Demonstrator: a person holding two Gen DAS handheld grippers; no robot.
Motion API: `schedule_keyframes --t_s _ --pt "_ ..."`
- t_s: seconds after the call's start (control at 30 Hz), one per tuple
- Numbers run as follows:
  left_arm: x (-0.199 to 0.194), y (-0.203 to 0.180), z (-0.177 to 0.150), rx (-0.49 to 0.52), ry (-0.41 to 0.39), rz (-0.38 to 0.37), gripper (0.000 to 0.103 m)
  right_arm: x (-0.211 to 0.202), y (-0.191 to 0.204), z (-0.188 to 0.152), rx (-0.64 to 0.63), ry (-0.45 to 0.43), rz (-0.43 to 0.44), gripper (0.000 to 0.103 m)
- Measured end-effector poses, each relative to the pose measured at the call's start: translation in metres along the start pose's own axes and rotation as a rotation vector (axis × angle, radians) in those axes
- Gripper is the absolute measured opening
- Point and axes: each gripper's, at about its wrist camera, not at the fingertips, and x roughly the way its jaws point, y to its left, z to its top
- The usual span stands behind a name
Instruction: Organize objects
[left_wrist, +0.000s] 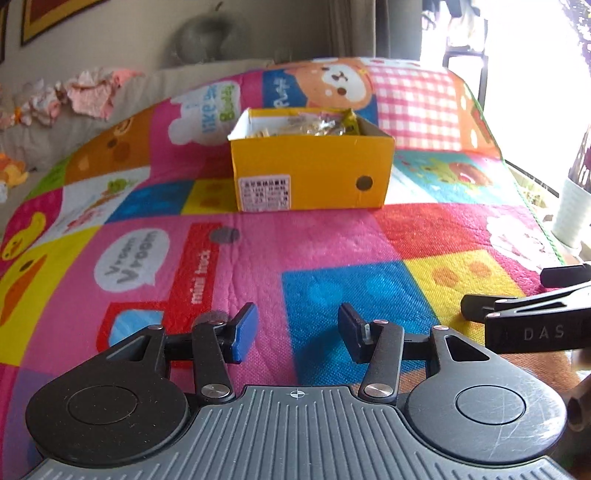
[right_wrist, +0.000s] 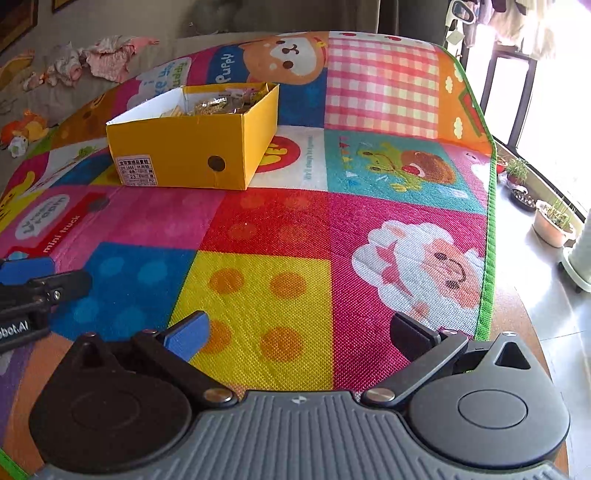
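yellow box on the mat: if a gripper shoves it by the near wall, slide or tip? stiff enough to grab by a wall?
The yellow box looks like thin cardboard, so a wall would probably flex if pinched. It sits low and wide on the mat, so it should slide rather than tip. The wrapped packets inside look light.

- The left gripper (left_wrist: 297, 332) hangs over a colourful play mat (left_wrist: 317, 236), its blue-padded jaws apart with nothing between them.
- A yellow cardboard box (left_wrist: 314, 173) stands on the mat farther off, well apart from the gripper; it is open at the top and holds small wrapped items (left_wrist: 314, 127), too small to name.
- A white label (left_wrist: 264, 194) and a dark round spot (left_wrist: 364, 183) sit on its near wall.
- The right gripper (left_wrist: 517, 295) enters at the right edge, fingers pointing left.
- A white pot (left_wrist: 574, 206) stands beyond the mat's right edge.
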Motion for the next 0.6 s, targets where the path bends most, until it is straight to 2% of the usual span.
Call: schedule_keyframes --t_s 0.13,0.27,0.37,0.6 --pt "0.003 0.005 0.002 -0.044 -0.007 -0.025 0.054 0.003 -0.008 -0.002 0.071 -0.001 0.003 0.103" --pt "0.002 0.004 0.001 -0.053 -0.006 -0.008 0.054 0.003 -0.006 -0.003 0.057 -0.006 -0.004 0.103" --pt "0.005 -0.004 0.003 -0.033 -0.004 0.029 0.055 0.003 -0.002 -0.003 0.027 -0.018 0.072 0.103" --pt "0.007 -0.002 0.004 -0.061 -0.003 0.026 0.054 0.012 0.003 0.002 0.047 -0.045 0.032 0.103"
